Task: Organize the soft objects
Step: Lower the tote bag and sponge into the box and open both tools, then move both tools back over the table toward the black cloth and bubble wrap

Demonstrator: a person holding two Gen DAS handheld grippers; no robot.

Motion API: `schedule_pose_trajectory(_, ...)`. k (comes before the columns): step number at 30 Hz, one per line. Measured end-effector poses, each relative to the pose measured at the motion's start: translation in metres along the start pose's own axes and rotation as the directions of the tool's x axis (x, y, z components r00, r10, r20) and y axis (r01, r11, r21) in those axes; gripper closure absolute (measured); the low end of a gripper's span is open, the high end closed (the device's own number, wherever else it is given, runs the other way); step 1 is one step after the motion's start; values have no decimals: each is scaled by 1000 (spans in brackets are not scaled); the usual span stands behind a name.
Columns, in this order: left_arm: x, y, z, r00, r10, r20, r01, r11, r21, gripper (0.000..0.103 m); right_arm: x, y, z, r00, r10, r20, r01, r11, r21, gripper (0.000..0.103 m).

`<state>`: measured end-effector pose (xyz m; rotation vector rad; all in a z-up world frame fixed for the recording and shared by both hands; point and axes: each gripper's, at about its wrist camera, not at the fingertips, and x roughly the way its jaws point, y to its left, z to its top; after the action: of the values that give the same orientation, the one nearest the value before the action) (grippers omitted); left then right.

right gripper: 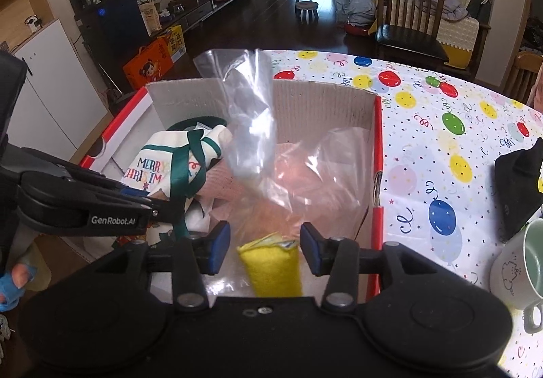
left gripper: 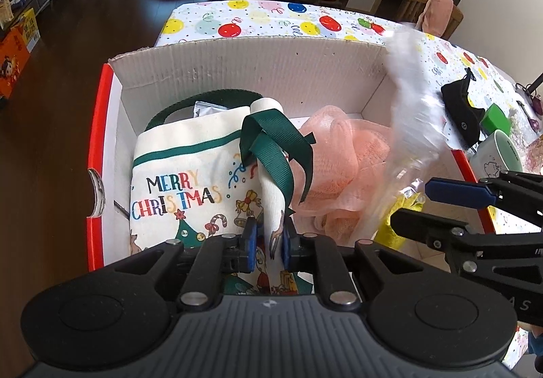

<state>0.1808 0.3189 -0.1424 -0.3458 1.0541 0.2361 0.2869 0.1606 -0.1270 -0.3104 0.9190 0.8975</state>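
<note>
A red-edged cardboard box (left gripper: 237,69) stands on the balloon-print table. In it lie a white "Merry Christmas" cloth bag (left gripper: 190,181) with green ribbon handles and a pink mesh pouf (left gripper: 339,157). My left gripper (left gripper: 268,239) is shut on a fold of the cloth bag over the box. My right gripper (right gripper: 264,247) is open over the box's near right part. A yellow cloth in a clear plastic bag (right gripper: 271,269) sits between its jaws, with the plastic (right gripper: 251,127) standing up in front. The right gripper also shows in the left wrist view (left gripper: 424,205).
On the table (right gripper: 441,140) to the right of the box are a white and green mug (right gripper: 522,272) and a black object (right gripper: 519,188). Wooden chairs (right gripper: 410,21) stand at the far side of the table. Dark floor lies to the left.
</note>
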Motion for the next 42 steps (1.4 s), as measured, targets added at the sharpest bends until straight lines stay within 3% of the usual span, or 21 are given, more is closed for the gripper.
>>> schedule_pose_trajectory(5, -6, -2, -4, 1000, -5, 8, 5, 1000, 3, 69, -7, -3, -2, 1000, 15, 9, -15, 1000, 9, 49)
schedule_pose_trajectory(6, -8, -3, -5, 1000, 1, 14, -1, 1000, 6, 52, -10, -3, -3, 1000, 21, 12, -21, 1000, 12, 48)
schedule_pose_trajectory(8, -14, -5, -8, 999, 10, 38, -10, 1000, 13, 31, -15, -4, -4, 999, 29, 19, -29, 999, 13, 45)
schedule_pose_trajectory(17, -57, -20, -13, 986, 24, 162, -27, 999, 16, 31, -53, -10, -7, 993, 60, 104, -60, 998, 3, 38)
schedule_pose_trajectory(25, -94, -58, -9, 970, -24, 242, 7, 997, 71, 25, -101, -28, -12, 979, 84, 186, -89, 996, 20, 26)
schedule_pose_trajectory(32, -107, -108, -4, 961, -103, 255, 70, 988, 137, 24, -143, -60, -23, 968, 60, 242, -72, 997, 39, 16)
schedule_pose_trajectory(42, -98, -187, 12, 949, -211, 235, 160, 963, 219, 21, -189, -132, -45, 953, -44, 301, 2, 991, 137, 2)
